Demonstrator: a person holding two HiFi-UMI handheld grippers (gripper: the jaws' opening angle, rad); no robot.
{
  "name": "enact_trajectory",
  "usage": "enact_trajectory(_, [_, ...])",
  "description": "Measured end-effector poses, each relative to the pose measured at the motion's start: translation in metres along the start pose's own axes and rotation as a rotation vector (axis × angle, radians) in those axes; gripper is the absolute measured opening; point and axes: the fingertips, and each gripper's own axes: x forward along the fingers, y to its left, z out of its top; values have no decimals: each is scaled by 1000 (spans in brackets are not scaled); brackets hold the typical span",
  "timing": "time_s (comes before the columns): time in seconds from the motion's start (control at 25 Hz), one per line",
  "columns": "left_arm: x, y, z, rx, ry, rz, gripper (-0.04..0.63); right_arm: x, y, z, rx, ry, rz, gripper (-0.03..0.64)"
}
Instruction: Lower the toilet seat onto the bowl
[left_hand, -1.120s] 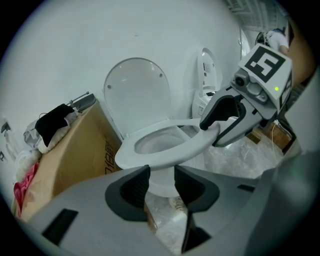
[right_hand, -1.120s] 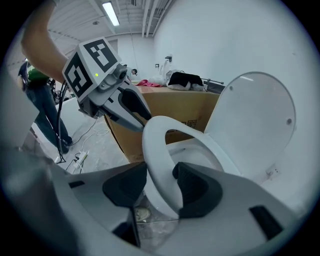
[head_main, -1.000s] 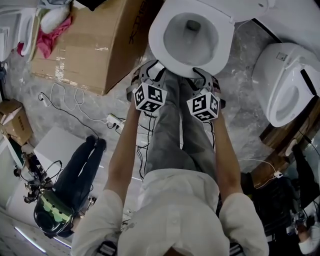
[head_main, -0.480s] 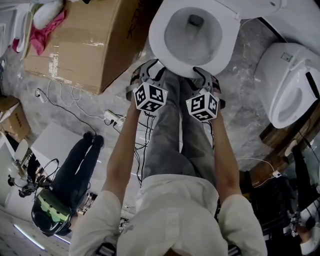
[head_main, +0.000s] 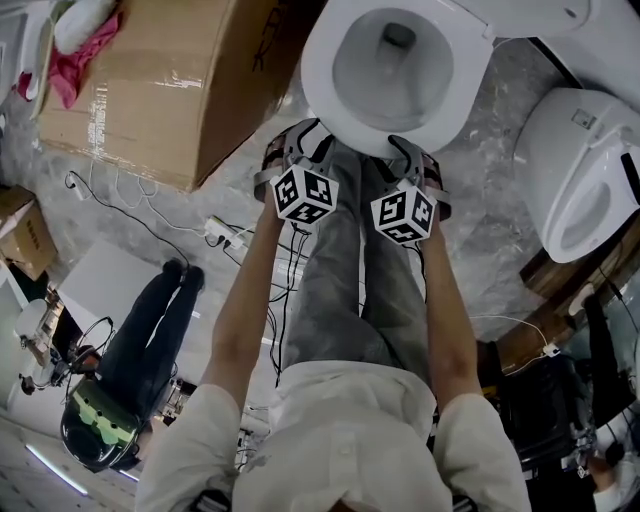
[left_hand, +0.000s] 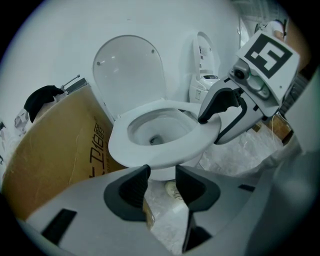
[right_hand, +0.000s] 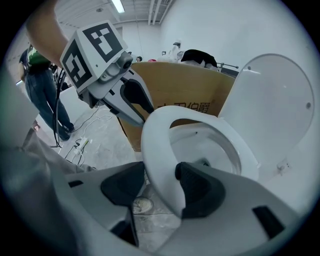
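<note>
Looked done: toilet seat (head_main: 318, 85) lay on bowl (head_main: 400, 80), left tool (left_hand: 161, 174) empty, right tool (right_hand: 161, 172) loose astride its rim, both had just been opening.

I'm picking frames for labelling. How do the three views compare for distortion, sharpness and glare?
Head view: evenly lit, sharp, little bending; the toilet seat is bright but not washed out. Left gripper view: strong fisheye, dark rounded corners, seat crisp. Right gripper view: same fisheye and corners; the ceiling light glares, and the near seat rim looms curved.
</note>
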Motion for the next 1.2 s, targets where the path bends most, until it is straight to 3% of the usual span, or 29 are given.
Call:
enact_trajectory(0.68, [43,-11,-38,29,92,-4,187,46,15,-32,-54,93,-11,236])
enact_trajectory(1.2, [73,-19,-58,9,140,-39,184,77,19,-54,-106,166,13,242])
